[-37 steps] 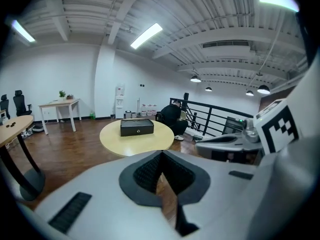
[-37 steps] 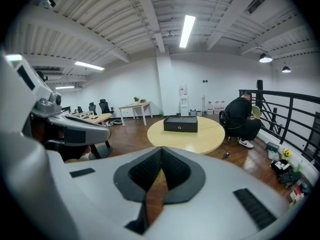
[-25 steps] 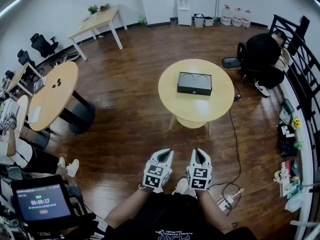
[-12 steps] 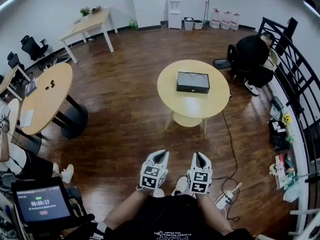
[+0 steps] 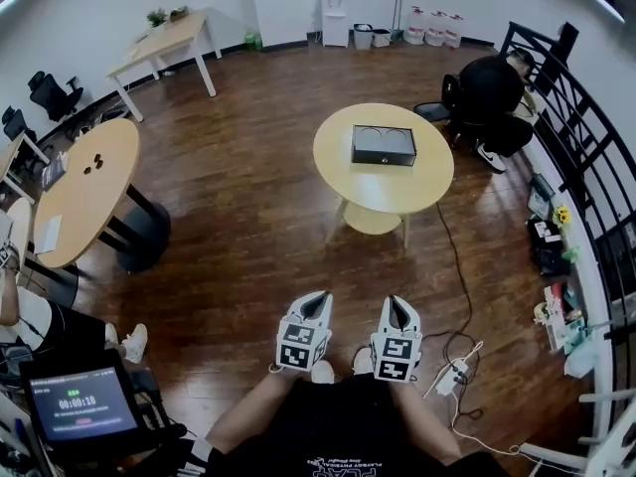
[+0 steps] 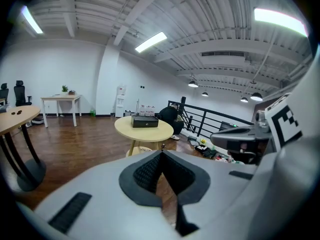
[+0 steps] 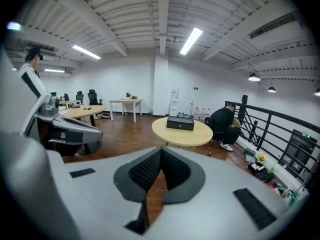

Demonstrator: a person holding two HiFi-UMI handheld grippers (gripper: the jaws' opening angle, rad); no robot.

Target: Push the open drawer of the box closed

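Your left gripper (image 5: 320, 298) and right gripper (image 5: 395, 303) hang side by side, low and close to your body, over the wooden floor (image 5: 248, 217). In each gripper view the jaws have their tips pressed together. Only floor shows through the slit below the tips, so neither is holding anything.

The black box (image 5: 384, 145) sits near the middle of the round counter (image 5: 397, 192), well apart from both grippers, with open floor between you and it. From here it is too small to tell whether its drawer stands out from the front or sits flush. Both gripper views show only a dark front face.

Over the last second the counter and box have slid up the head view and look slightly smaller. The grippers have kept their place at the bottom, jaws together. That reads as your head or body shifting, not as the gap to the box shrinking. Nothing has touched the box, and it lies the same way on the counter.

For the task, this settles little. The scene fits you standing off from a box whose drawer is out, and it equally fits a drawer already pushed home. Either way, the jaws meeting at the tips make a blunt end well suited to pushing. A person (image 5: 492, 92) sits just beyond the counter's far right side.
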